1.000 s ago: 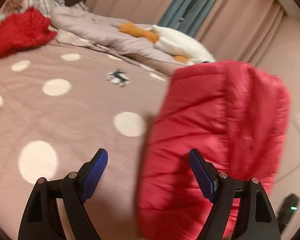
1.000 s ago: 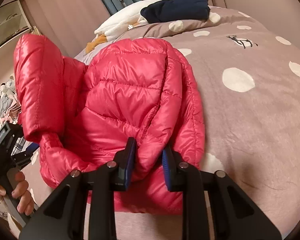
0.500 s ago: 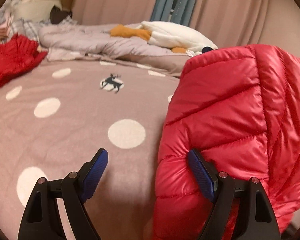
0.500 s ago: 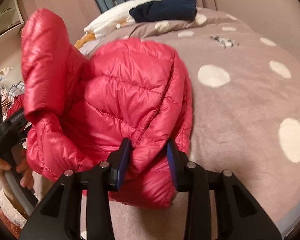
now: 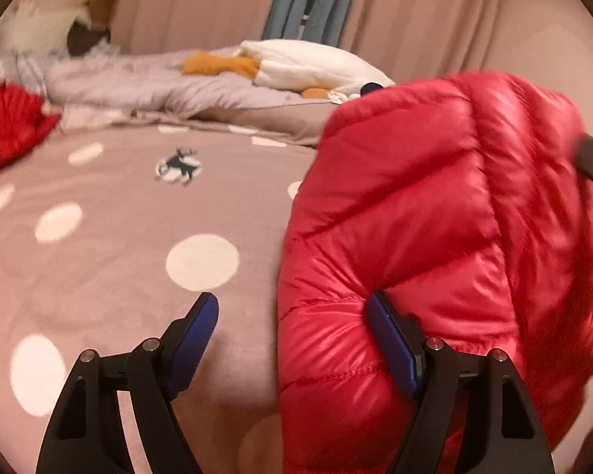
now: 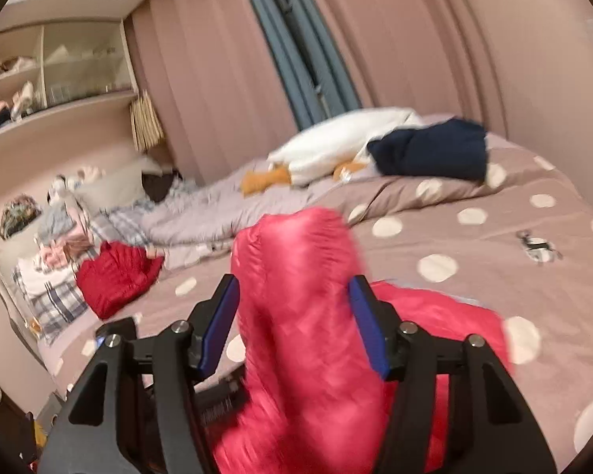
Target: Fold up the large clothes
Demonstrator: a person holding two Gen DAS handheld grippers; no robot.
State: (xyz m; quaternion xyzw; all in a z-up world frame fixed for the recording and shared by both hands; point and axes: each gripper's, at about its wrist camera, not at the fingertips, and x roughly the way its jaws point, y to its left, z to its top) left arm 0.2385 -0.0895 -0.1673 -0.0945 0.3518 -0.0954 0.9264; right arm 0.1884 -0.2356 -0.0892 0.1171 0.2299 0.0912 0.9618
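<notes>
Pink curtains (image 5: pixel 435 12) hang behind the bed (image 5: pixel 110 260), its dotted mauve cover filling my left wrist view. From here I see the red jacket (image 5: pixel 435 237) bulging up just right of the bed's big white dot. My left gripper (image 5: pixel 292 339) has jaws wide apart and closing; a fold of jacket sits between them, touching only the right pad, while the left pad stands clear over the cover. Beyond the jacket, at the bed's far edge, lie a white plush (image 5: pixel 316 63) and a rumpled grey quilt (image 5: pixel 158 87). Another red garment (image 5: pixel 8 134) lies at the bed's left edge.

Turning to my right wrist view, the bed (image 6: pixel 494 260) runs back to the same curtains (image 6: pixel 415 39), shelves (image 6: pixel 51 75) off its left side. A blurred hump of jacket (image 6: pixel 308 316) rises between the pads of my right gripper (image 6: pixel 294 328), whose jaws are opening; whether the pads touch it I cannot tell. More jacket lies on the bed to the right. A navy garment (image 6: pixel 431 150) rests on the pillow near the plush (image 6: pixel 336 142); the red garment (image 6: pixel 114 276) lies at the left edge beside piled clothes (image 6: pixel 55 260).
</notes>
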